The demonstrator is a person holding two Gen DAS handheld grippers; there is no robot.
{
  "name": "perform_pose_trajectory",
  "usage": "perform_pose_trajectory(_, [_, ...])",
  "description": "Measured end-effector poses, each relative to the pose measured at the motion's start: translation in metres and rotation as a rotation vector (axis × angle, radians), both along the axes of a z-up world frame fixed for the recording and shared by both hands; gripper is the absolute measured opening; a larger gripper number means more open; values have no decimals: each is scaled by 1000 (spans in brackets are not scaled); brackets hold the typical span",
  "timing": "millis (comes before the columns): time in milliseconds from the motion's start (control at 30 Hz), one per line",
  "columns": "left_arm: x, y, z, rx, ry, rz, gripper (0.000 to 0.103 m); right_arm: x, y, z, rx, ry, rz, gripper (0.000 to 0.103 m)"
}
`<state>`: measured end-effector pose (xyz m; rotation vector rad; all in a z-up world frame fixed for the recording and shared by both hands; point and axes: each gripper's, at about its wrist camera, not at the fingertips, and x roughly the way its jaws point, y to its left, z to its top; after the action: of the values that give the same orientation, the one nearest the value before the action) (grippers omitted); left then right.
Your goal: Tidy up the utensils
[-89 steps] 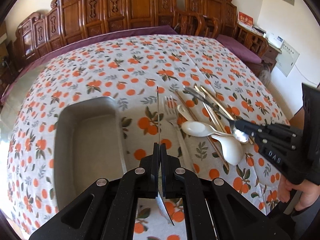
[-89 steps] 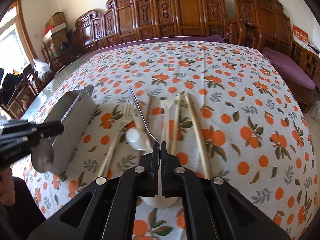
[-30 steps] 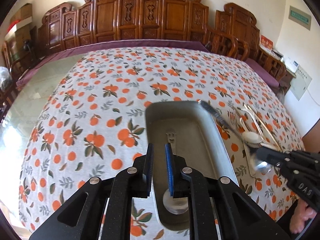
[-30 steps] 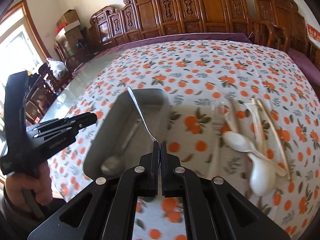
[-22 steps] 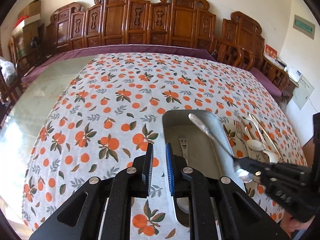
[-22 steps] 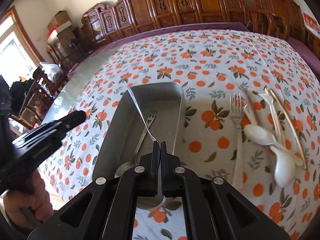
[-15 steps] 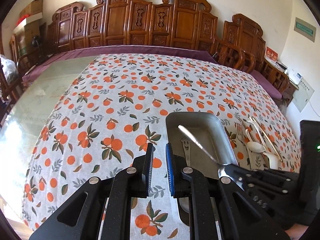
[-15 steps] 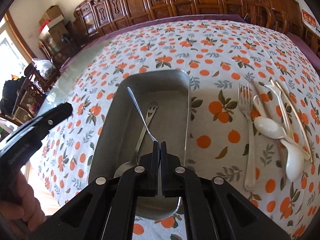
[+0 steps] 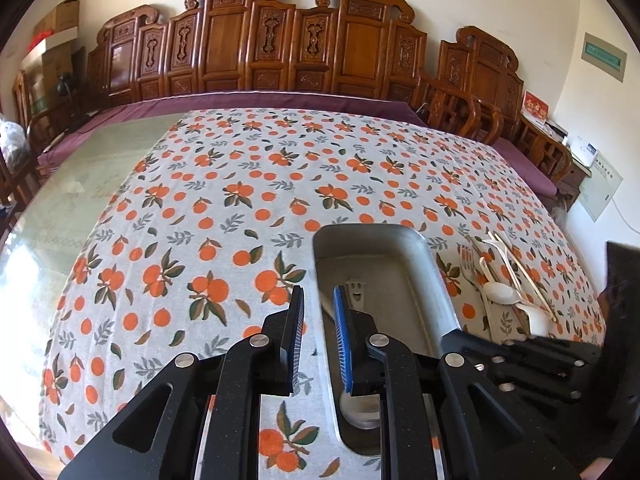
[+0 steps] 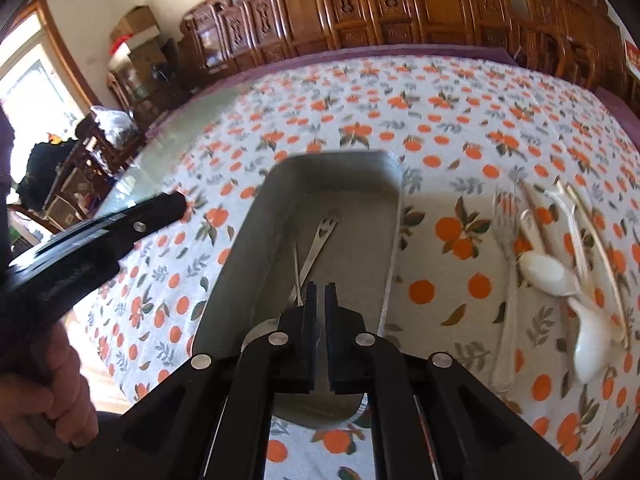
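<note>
A grey metal tray (image 10: pixel 384 168) (image 9: pixel 424 252) sits on the orange-print tablecloth. Two metal spoons (image 10: pixel 320 240) lie in it; one with a smiley handle also shows in the left wrist view (image 9: pixel 356 290). My right gripper (image 10: pixel 320 300) is slightly open and empty, low over the tray's near end. My left gripper (image 9: pixel 318 320) is open and empty over the tray's left rim. A metal fork (image 10: pixel 506 280), white spoons (image 10: pixel 548 268) and chopsticks (image 10: pixel 596 232) lie right of the tray.
Carved wooden chairs (image 9: pixel 304 52) line the far side of the table. Bare glass tabletop (image 9: pixel 68 184) lies left of the cloth. The utensil pile also shows at the right in the left wrist view (image 9: pixel 504 288).
My right gripper carried a metal spoon over the tray, lowered and let it go; the spoon now lies in the tray. My left gripper stayed open beside the tray.
</note>
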<state>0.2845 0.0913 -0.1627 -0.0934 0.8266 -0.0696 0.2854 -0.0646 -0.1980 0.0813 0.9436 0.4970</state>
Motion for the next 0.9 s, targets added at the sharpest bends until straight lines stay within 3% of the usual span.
perform_pose_trajectory(200, [0, -27, 2, 8, -9, -47, 30, -5, -53, 20, -66, -121, -19, 7])
perform_pose_trajectory(267, [1, -37, 1, 8, -8, -68, 43, -4, -72, 21, -88, -139, -29, 7])
perform_pose_trajectory(467, [2, -67, -2, 11, -3, -118, 60, 10, -131, 11, -177, -154, -79, 7])
perform_pose_trajectory(667, [2, -94, -7, 27, 7, -161, 66, 29, -166, -15, -208, -128, -88, 15])
perform_pose_trajectory(900, [4, -121, -14, 35, 25, -205, 67, 46, -163, -45, -210, -95, -43, 19])
